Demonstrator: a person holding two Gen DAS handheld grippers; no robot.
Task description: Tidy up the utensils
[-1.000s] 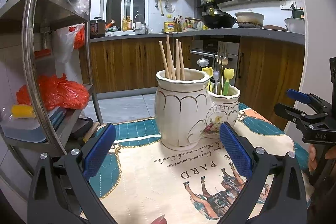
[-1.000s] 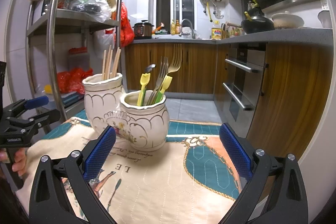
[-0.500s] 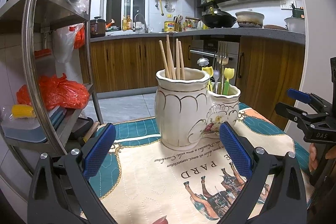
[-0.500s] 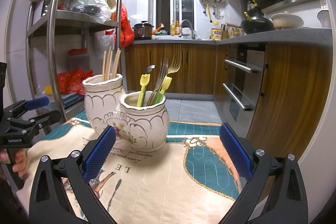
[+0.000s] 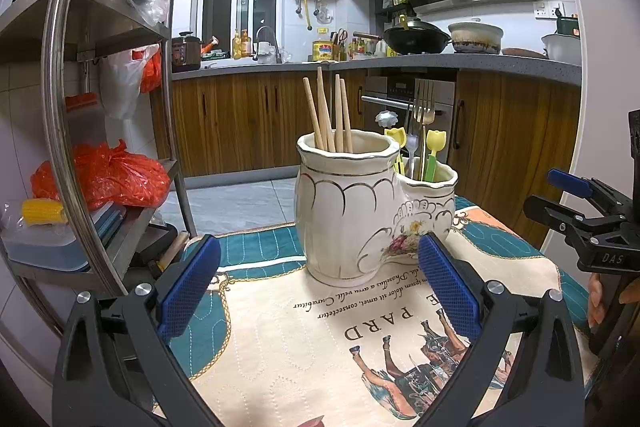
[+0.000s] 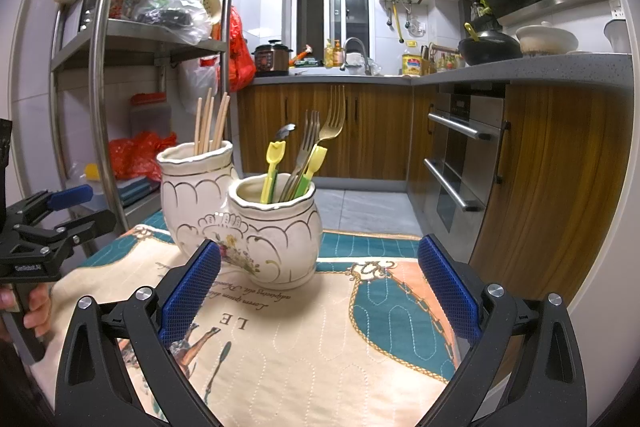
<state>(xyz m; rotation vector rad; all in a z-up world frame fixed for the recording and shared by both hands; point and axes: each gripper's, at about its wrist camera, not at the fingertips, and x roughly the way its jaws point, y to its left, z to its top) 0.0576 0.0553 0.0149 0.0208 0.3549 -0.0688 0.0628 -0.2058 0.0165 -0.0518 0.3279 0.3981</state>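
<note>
A white ceramic double holder [image 5: 352,211] stands on the printed table mat [image 5: 320,339]. Its taller pot holds wooden chopsticks [image 5: 330,115]. Its shorter pot [image 6: 280,227] holds metal forks [image 6: 320,143] and yellow-green plastic utensils [image 6: 272,167]. My left gripper [image 5: 318,283] is open and empty, low over the mat in front of the holder. My right gripper [image 6: 318,283] is open and empty, on the side of the shorter pot. Each gripper shows in the other's view: the right one [image 5: 576,203], the left one [image 6: 60,211].
A steel shelf rack [image 5: 64,107] with red bags and boxes stands close to the table's left side. Wooden cabinets, an oven [image 6: 460,163] and a counter with pots line the back and right. The mat [image 6: 320,339] ends near the table's far edge.
</note>
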